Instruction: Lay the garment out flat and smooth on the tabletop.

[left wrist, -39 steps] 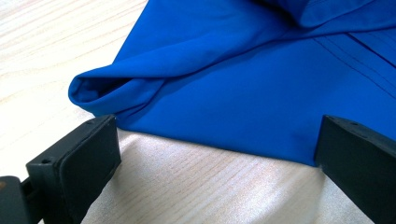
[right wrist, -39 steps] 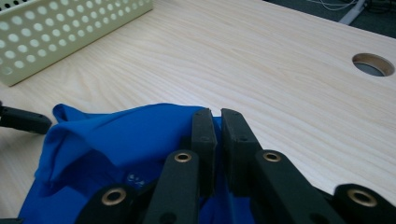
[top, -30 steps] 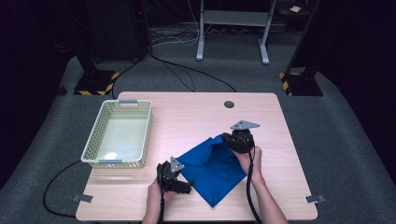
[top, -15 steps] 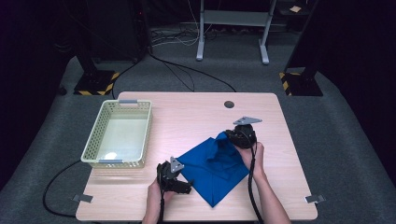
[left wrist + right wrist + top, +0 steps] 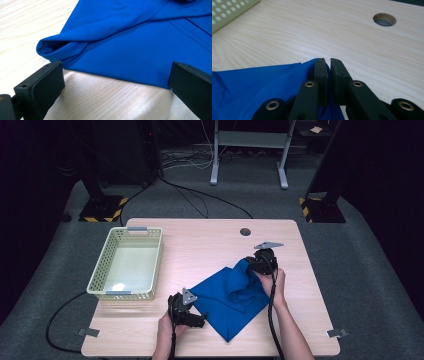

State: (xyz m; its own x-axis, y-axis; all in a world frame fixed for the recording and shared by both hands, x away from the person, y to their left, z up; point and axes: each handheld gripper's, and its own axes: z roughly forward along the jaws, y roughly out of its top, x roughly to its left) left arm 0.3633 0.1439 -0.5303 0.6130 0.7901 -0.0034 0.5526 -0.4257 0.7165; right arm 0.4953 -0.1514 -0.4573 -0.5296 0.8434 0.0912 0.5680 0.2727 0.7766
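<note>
A blue cloth point(image 5: 222, 302) lies spread on the near half of the wooden table point(image 5: 200, 245). Its far right corner is raised and bunched. My right gripper point(image 5: 254, 265) is shut on that corner. In the right gripper view the blue cloth point(image 5: 249, 85) runs in between the closed jaws of the right gripper point(image 5: 328, 62). My left gripper point(image 5: 200, 321) rests low at the cloth's near left edge. In the left gripper view the left gripper point(image 5: 117, 82) stands open, and a folded edge of the blue cloth point(image 5: 137, 50) lies flat just ahead of its jaws, untouched.
A pale green perforated basket point(image 5: 100, 275) stands at the table's left, and its corner shows as the basket point(image 5: 227, 12) in the right gripper view. A round cable hole point(image 5: 245, 231) sits near the far edge. Dark stands and cables lie on the floor beyond.
My right gripper has drawn the cloth's corner a little farther away and to the right, bunching the fabric below it. The left gripper has stayed put.
</note>
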